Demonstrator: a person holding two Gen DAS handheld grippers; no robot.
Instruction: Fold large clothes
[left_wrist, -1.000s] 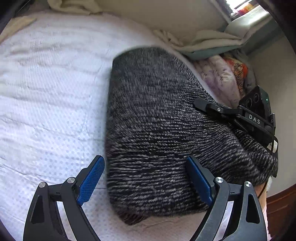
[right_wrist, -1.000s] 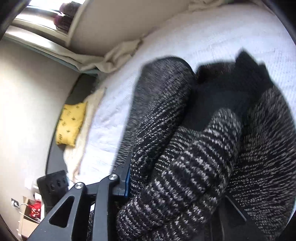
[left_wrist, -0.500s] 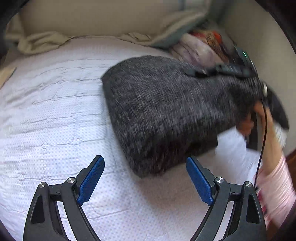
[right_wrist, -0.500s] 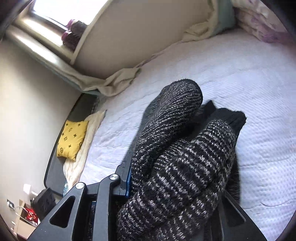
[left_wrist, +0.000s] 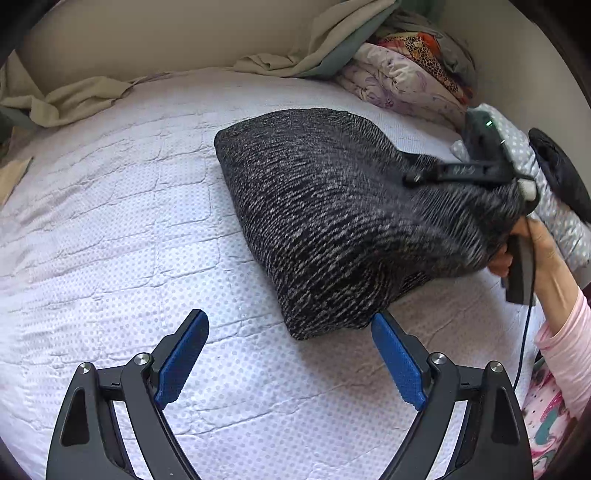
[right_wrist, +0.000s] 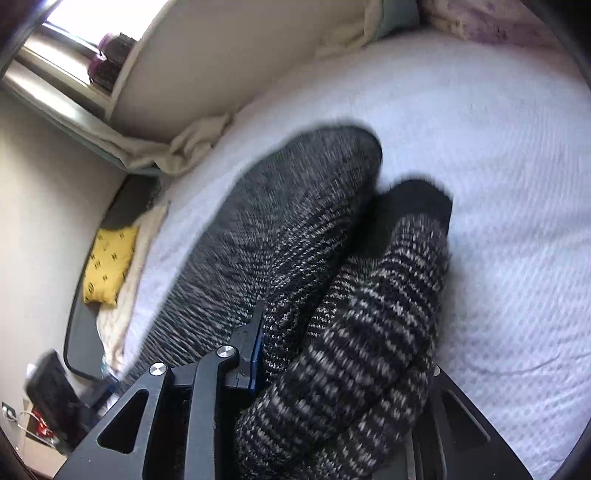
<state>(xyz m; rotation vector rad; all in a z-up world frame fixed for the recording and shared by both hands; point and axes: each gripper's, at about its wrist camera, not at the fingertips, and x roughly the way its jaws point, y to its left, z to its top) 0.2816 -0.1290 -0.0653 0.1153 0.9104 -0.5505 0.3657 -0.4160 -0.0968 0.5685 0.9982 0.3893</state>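
A folded black-and-grey knit sweater lies partly on the white bed cover, its right end lifted off the bed. My right gripper is shut on that raised end, with a hand on its handle. In the right wrist view thick folds of the sweater fill the jaws of my right gripper; only the left blue pad shows, the other finger is buried in knit. My left gripper is open above the bare cover, just short of the sweater's near corner, holding nothing.
Crumpled beige sheets and a floral bedding pile line the far edge by the wall. A dotted grey cushion lies at the right. A yellow pillow sits beside the bed. A pink sleeve is at lower right.
My left gripper has pulled back off the sweater and rolled, so the cover now lies between its fingers. My right gripper has dragged the sweater's end to the right and lifted it.
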